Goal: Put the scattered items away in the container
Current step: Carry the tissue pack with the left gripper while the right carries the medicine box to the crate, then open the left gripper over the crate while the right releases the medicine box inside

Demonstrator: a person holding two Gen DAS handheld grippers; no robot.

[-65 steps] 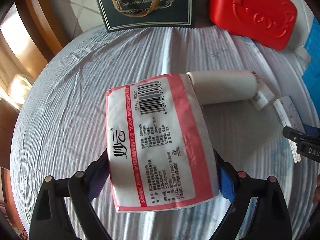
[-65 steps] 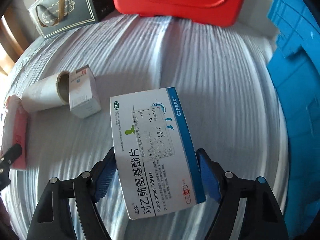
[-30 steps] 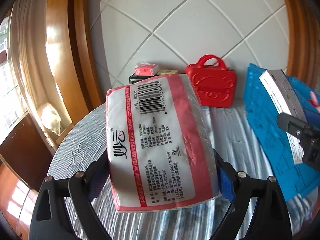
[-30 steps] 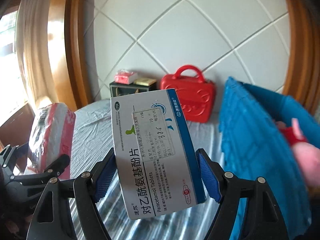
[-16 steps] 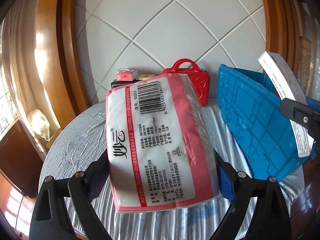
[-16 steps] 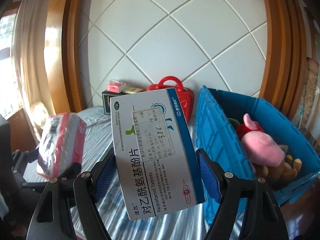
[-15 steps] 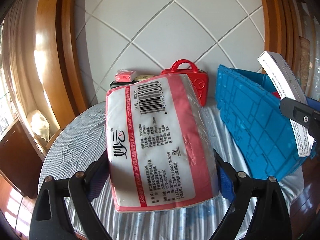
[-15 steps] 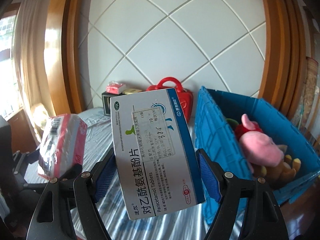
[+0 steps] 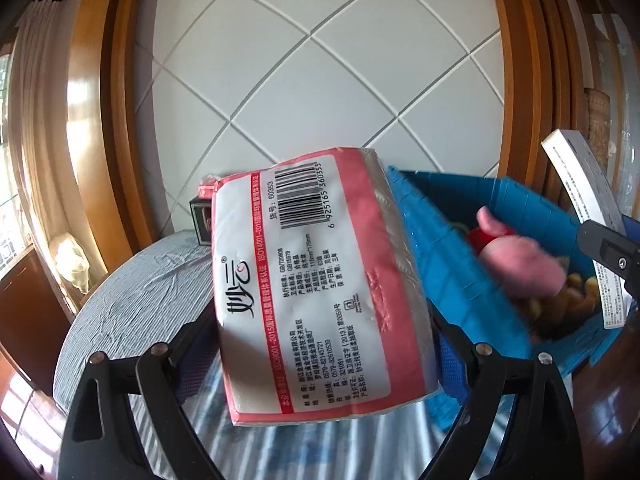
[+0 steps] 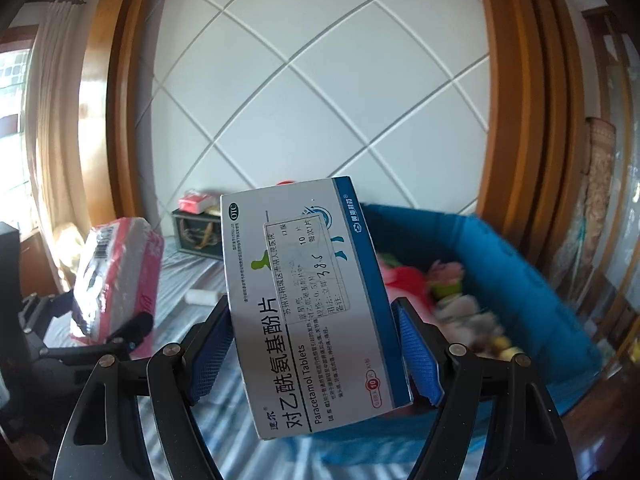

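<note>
The blue container (image 10: pixel 532 292) stands at the right edge of the tabletop (image 9: pixel 132 280), already loaded with a pink plush toy (image 9: pixel 516 264) and other soft things, so a release made short of its near wall would let an item strike the rim and fall to the floor beside it. The tissue pack (image 9: pixel 316 292) is clamped between the pads of the left hand-held gripper (image 9: pixel 320 356), held in the air just before that wall; being soft and bulky, it could be squeezed out of the grip or caught on the wall's top edge if carried too low. The paracetamol box (image 10: pixel 316 300) is clamped at its lower sides by the right hand-held gripper (image 10: pixel 312 352), tilted above the container's near corner; held so low on slick card, it could pivot or slip. With both hand-held grippers close together, a collision is possible. A small roll (image 10: pixel 202 297) left on the tabletop could be overlooked.
</note>
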